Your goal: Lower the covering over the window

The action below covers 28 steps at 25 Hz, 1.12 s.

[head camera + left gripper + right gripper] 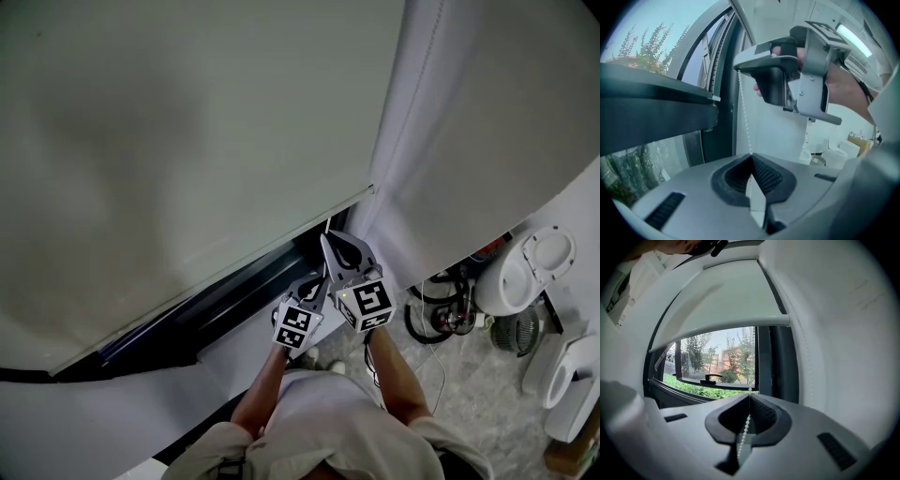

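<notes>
A white roller blind [187,141] covers most of the window, and its bottom rail [216,281] hangs a little above the dark sill [234,305]. In the right gripper view the blind [726,301] ends at its rail [722,326], with open glass below. A thin white bead chain [744,108] hangs at the blind's right end. My right gripper [328,239] is the upper one, shut on the chain [746,425]. Just below it my left gripper [322,279] is shut, and the chain runs down into its jaw tips [751,157].
A white curtain [469,141] hangs just right of the grippers. White ceramic fixtures [525,272], a small fan [516,333] and coiled cables [441,314] lie on the floor at the right. Below the blind a tilted window sash with a handle [710,378] shows.
</notes>
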Each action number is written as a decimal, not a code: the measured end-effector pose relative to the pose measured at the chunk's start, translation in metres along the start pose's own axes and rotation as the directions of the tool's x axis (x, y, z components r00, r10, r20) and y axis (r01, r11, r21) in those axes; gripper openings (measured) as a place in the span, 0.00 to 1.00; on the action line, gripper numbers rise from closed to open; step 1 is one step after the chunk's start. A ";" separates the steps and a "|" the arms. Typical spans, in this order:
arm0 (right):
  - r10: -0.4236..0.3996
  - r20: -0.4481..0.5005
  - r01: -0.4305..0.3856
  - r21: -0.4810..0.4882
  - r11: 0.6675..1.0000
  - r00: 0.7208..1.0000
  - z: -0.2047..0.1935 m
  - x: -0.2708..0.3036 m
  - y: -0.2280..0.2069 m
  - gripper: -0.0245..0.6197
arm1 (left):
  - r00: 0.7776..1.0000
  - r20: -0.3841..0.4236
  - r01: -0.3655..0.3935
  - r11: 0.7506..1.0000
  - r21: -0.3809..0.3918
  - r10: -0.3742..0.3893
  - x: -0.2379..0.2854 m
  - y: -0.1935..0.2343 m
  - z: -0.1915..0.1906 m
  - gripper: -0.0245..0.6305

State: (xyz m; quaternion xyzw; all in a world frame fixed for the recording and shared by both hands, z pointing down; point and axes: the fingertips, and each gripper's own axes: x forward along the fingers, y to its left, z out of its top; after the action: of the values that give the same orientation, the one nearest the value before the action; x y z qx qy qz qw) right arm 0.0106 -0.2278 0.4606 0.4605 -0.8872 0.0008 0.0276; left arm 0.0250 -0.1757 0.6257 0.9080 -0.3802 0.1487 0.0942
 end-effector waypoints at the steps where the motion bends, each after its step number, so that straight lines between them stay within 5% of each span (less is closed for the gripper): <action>1: 0.000 -0.009 0.000 0.003 1.000 1.000 -0.005 0.001 0.000 0.03 | 1.000 -0.008 0.002 1.000 -0.001 -0.002 0.002 0.000 -0.004 0.06; 13: -0.009 -0.080 0.012 0.038 0.999 0.997 -0.051 0.007 -0.010 0.03 | 0.997 -0.065 0.037 0.999 -0.026 -0.039 0.021 -0.004 -0.042 0.06; 28: -0.004 -0.084 0.007 0.039 0.999 0.996 -0.056 0.004 -0.009 0.03 | 0.998 -0.043 0.033 0.999 -0.038 -0.035 0.006 0.000 -0.029 0.06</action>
State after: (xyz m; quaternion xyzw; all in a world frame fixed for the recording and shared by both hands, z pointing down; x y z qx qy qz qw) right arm 0.0182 -0.2351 0.5166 0.4629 -0.8838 0.0377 0.0559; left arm 0.0234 -0.1717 0.6547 0.9090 -0.3653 0.1598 0.1217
